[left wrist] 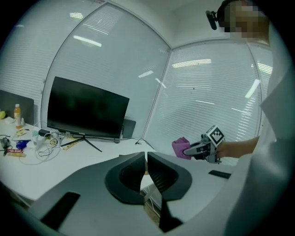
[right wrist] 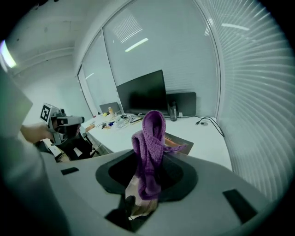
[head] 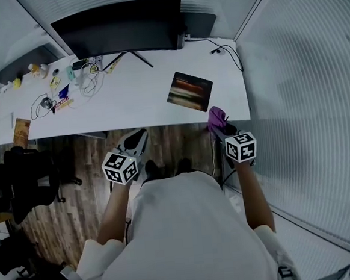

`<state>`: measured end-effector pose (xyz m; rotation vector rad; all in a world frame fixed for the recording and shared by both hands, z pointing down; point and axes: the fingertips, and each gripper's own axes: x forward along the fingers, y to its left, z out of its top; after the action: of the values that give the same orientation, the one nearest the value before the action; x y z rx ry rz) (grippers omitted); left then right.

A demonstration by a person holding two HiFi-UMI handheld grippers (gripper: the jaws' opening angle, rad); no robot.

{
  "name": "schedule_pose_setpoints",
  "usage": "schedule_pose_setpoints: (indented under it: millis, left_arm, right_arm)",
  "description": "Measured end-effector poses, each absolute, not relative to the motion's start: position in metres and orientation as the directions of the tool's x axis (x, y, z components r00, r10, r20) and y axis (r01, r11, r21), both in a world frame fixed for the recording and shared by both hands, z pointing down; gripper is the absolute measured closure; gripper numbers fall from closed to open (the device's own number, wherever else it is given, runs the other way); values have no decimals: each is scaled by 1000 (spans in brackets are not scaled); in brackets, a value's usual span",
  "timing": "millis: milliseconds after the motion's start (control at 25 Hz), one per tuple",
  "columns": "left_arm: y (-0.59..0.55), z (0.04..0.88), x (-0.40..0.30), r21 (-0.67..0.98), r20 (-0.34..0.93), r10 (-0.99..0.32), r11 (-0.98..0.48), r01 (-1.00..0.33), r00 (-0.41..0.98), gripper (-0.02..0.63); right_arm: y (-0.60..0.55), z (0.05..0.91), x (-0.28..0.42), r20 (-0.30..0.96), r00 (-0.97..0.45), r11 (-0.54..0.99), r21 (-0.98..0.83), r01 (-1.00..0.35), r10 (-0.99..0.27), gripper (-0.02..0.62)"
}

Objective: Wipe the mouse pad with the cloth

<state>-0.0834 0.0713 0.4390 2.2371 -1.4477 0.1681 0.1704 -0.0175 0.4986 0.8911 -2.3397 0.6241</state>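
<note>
- A dark chair [head: 21,178] is seen on the wooden floor [head: 175,143], off the near left corner of the white tabletop [head: 136,106].
- Tangled cables and small items [head: 68,84] are spread over the far left part of the tabletop.
- A dark monitor [head: 121,26] is stood at the middle of the far edge.
- The left gripper [head: 137,140] is held just off the near edge, about mid-width, above the floor. In the left gripper view its jaws are seen brought together, with nothing between them.
- The mouse pad [head: 189,91] is laid flat on the right half of the tabletop, closer to the near edge than to the far one and slightly askew to the edges.
- The right gripper [head: 221,126] is held at the near edge, close to the near right corner. Its jaws are clamped on the purple cloth [head: 216,117], which is bunched and stands up out of them.
- The cloth is seen apart from the mouse pad, near its near right corner.
- A black cable [head: 231,53] is looped at the far right corner.
</note>
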Motion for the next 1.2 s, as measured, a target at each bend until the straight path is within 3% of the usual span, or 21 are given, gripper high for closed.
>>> schedule_pose_setpoints:
  millis: [480,1200]
  left_arm:
    - [64,364,-124,259,252,-842,-416,-872,477,575]
    - [54,344,-140,225,220,-860,-415,-881,461,575]
  right_arm:
    - [-8,404,154,454,-604,597,-180,-782,-655,453]
    - [-14,365,152,384,-623,617,-156,-771,-681,459]
